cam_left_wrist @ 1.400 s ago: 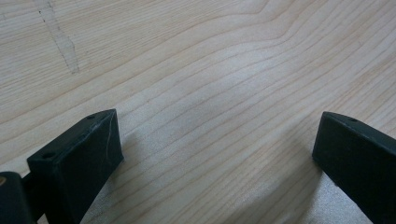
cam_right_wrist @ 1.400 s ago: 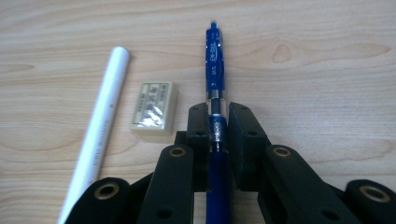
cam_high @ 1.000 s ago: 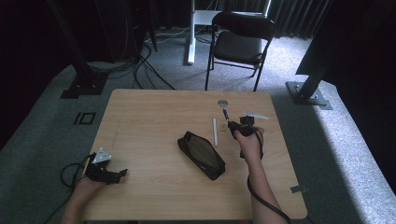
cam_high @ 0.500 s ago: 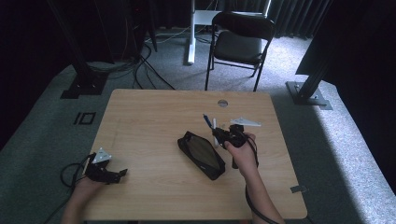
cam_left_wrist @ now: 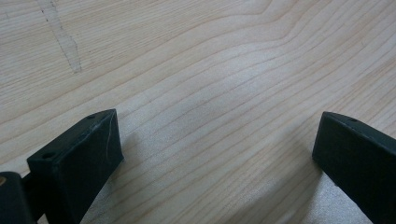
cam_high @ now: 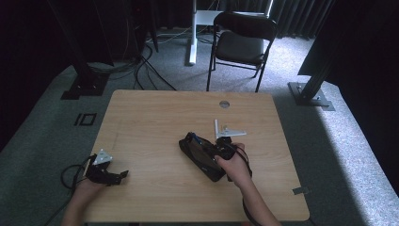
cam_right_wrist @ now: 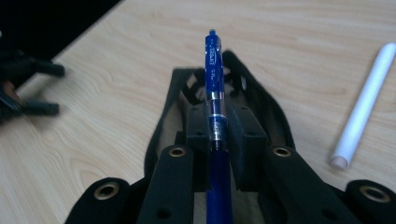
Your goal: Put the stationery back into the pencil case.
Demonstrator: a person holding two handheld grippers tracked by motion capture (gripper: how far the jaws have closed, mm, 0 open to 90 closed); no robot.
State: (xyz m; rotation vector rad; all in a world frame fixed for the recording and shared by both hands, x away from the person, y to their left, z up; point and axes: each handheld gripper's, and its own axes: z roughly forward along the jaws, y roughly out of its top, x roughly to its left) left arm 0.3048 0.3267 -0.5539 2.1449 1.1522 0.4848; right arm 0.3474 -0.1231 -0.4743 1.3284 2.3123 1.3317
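One blue pen [cam_right_wrist: 215,79], one black pouch [cam_right_wrist: 261,100], one white tube [cam_right_wrist: 364,105].

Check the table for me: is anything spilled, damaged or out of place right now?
Nothing stands out. The blue pen sits straight in the shut right gripper over the open black pouch. The white pen lies loose on the table beside it. The left gripper rests open, apart.

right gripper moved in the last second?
Yes. The right gripper, shut on the blue pen, came from beside the white tube toward the person, over the black pouch.
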